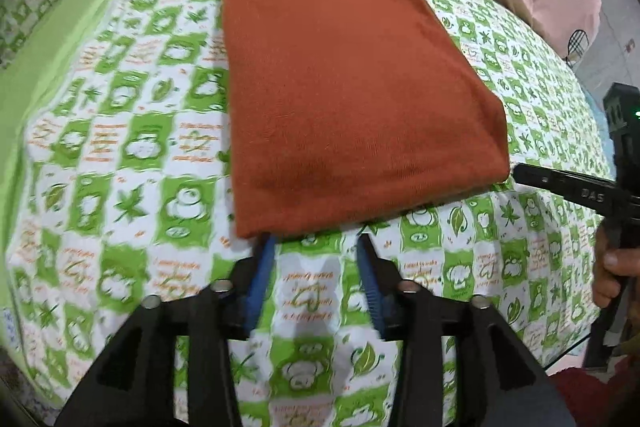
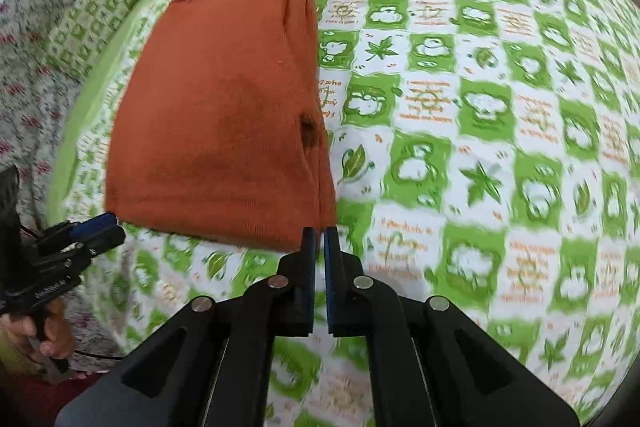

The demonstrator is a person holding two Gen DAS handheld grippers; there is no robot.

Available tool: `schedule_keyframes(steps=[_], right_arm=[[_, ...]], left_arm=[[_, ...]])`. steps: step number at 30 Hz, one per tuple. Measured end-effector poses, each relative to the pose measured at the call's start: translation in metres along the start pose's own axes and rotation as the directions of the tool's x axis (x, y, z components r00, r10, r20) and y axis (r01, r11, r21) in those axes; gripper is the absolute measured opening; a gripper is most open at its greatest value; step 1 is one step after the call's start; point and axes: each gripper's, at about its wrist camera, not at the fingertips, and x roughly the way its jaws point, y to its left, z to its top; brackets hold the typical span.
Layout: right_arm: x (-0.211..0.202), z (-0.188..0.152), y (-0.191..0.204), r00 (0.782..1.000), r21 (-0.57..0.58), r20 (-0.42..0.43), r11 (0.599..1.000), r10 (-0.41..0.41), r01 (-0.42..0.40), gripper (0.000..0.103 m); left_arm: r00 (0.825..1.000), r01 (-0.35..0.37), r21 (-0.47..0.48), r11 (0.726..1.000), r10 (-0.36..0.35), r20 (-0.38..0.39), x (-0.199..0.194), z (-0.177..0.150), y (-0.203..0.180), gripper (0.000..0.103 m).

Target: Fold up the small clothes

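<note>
— left wrist view: rust garment (image 1: 352, 87) lies folded flat on the bed sheet (image 1: 120, 147); left hand-held gripper (image 1: 316, 251) gapes empty just short of its near edge.
— and the right hand-held gripper (image 2: 319, 239)?
— narrow slit at the near corner, gripping nothing. fold looks just laid; next, halve it again or leave it.
</note>
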Motion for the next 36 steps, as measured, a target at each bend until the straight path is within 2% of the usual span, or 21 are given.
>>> schedule_keyframes(steps=[5, 6, 7, 9, 15, 21, 24, 30, 36], right_arm=[[-0.019, -0.018, -0.005, 1.0, 0.012, 0.008, 1.0, 0.022, -0.022, 0.006], [-0.022, -0.022, -0.005, 1.0, 0.015, 0.006, 1.0, 0.027, -0.027, 0.012], [-0.024, -0.027, -0.005, 0.999, 0.016, 0.004, 0.999, 0.031, -0.031, 0.029], [-0.03, -0.036, -0.003, 0.999, 0.011, 0.018, 0.999, 0.043, -0.043, 0.048], [-0.041, -0.053, 0.007, 0.997, -0.023, 0.038, 0.997, 0.069, -0.068, 0.051], [-0.046, -0.064, 0.017, 0.996, -0.069, 0.039, 0.994, 0.083, -0.08, 0.064], [-0.05, -0.067, 0.023, 0.994, -0.102, 0.051, 0.991, 0.097, -0.092, 0.066], [-0.047, -0.064, 0.029, 0.994, -0.127, 0.054, 0.988, 0.093, -0.085, 0.067], [-0.042, -0.041, 0.035, 0.992, -0.134, 0.074, 0.987, 0.097, -0.087, 0.068]], left_arm=[[0.999, -0.039, -0.029, 0.999, 0.04, 0.035, -0.02, -0.013, 0.002, 0.059], [0.998, -0.054, -0.037, 0.998, 0.055, 0.041, -0.024, -0.017, 0.004, 0.064], [0.996, -0.07, -0.042, 0.997, 0.072, 0.045, -0.028, -0.022, 0.004, 0.068], [0.994, -0.097, -0.049, 0.994, 0.1, 0.049, -0.034, -0.03, 0.007, 0.069], [0.987, -0.155, -0.042, 0.987, 0.157, 0.04, -0.047, -0.054, 0.01, 0.073], [0.973, -0.216, -0.015, 0.976, 0.217, 0.078, -0.058, -0.062, 0.0, 0.078], [0.968, -0.232, -0.02, 0.973, 0.232, 0.098, -0.063, -0.064, 0.0, 0.08], [0.97, -0.225, -0.03, 0.974, 0.227, 0.09, -0.057, -0.055, 0.004, 0.081], [0.956, -0.27, -0.012, 0.963, 0.27, 0.116, -0.054, -0.03, -0.004, 0.082]])
